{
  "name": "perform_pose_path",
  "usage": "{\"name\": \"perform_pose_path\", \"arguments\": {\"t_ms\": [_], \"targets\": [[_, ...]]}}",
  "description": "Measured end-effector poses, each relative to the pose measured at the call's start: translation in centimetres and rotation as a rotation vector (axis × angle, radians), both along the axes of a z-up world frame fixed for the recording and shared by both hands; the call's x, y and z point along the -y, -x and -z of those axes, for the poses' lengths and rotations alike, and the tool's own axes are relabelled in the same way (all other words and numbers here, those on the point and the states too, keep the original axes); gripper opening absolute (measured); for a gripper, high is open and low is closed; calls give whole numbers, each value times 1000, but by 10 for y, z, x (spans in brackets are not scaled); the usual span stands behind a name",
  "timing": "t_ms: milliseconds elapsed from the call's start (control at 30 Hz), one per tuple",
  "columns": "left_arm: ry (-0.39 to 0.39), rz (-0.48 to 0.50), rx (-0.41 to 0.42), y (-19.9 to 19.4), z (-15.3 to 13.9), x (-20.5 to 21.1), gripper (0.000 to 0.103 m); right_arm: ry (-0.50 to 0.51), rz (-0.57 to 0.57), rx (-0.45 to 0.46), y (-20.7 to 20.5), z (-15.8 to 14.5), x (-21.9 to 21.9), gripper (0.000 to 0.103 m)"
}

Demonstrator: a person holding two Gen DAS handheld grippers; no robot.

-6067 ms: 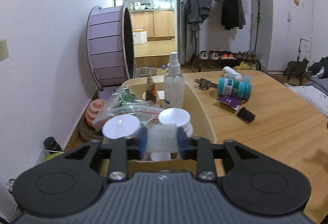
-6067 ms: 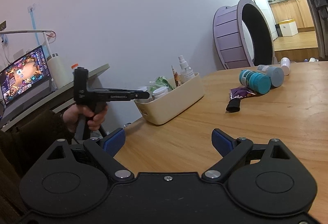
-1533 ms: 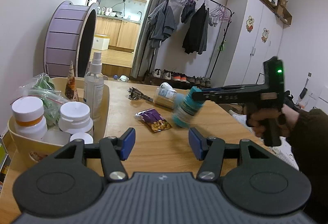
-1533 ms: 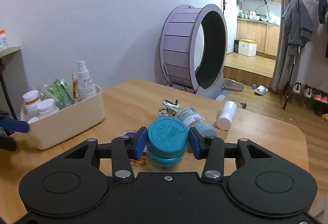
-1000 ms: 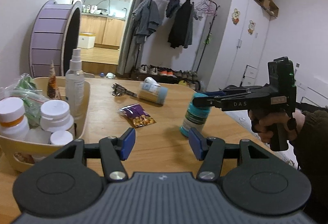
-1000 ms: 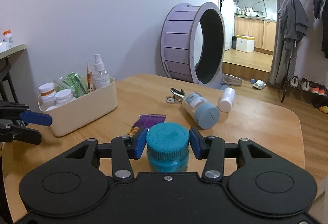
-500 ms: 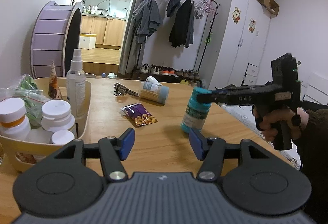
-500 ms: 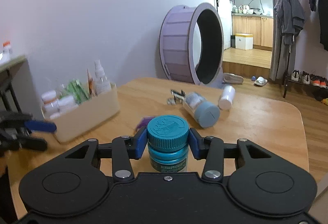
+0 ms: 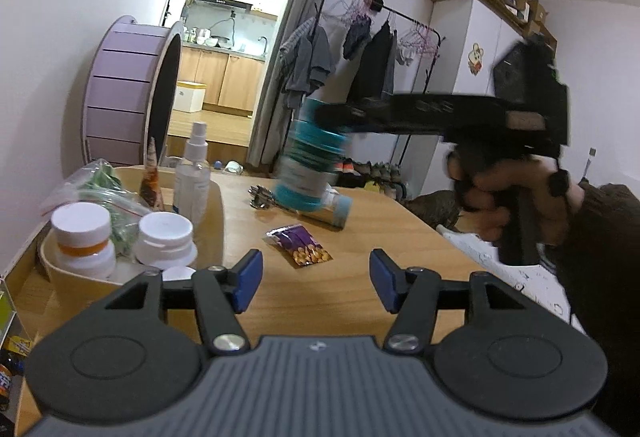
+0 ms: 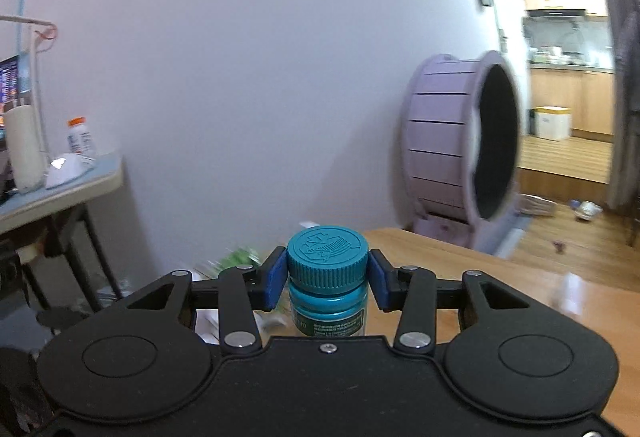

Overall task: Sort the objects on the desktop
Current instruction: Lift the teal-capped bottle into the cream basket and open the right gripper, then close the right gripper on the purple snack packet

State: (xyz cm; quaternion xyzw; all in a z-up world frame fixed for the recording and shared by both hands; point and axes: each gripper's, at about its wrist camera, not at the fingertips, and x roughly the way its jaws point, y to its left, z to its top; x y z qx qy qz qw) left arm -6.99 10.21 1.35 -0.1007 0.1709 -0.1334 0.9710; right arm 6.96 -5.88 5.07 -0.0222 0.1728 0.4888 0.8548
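Observation:
My right gripper (image 10: 327,279) is shut on the teal-capped bottle (image 10: 327,265), gripping its cap. In the left wrist view the bottle (image 9: 306,165) is blurred and hangs in the air to the right of the cream bin (image 9: 216,205), well above the wooden table (image 9: 352,277). The bin holds white jars (image 9: 164,237), a spray bottle (image 9: 193,177) and green bags (image 9: 100,185). My left gripper (image 9: 316,283) is open and empty, low over the table near the bin. A purple snack packet (image 9: 298,245) and a lying blue-capped bottle (image 9: 338,209) rest on the table.
A metal clip (image 9: 260,197) lies by the lying bottle. A purple cat wheel (image 10: 460,157) stands beyond the table's far left side. A side desk (image 10: 60,185) with a white cup and pill bottle stands left of the table. A clothes rack (image 9: 360,77) is behind.
My right gripper has lifted the teal bottle off the table and carried it up and left toward the bin. My left gripper stays open, nearly in place.

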Motion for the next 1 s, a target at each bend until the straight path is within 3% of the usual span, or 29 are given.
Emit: {"name": "perform_pose_path", "arguments": {"t_ms": [167,400,533,733,1000], "targets": [[17,-11,7,2,-3,-6,58,20,-61,8,-7,4,-44,42],[28,-10,8,3,-5,-7,58,73,-62,-6,-19,26,-72,45],[30,-9,5,2,-5,-7,58,36,-39,0,-14,23,-55,54],[27,-3,0,-1,-4,-5,58,55,42,4,-8,23,-3,54],[7,16,-17,-8,-1,5,58,127,183,-89,-23,57,54,56]]}}
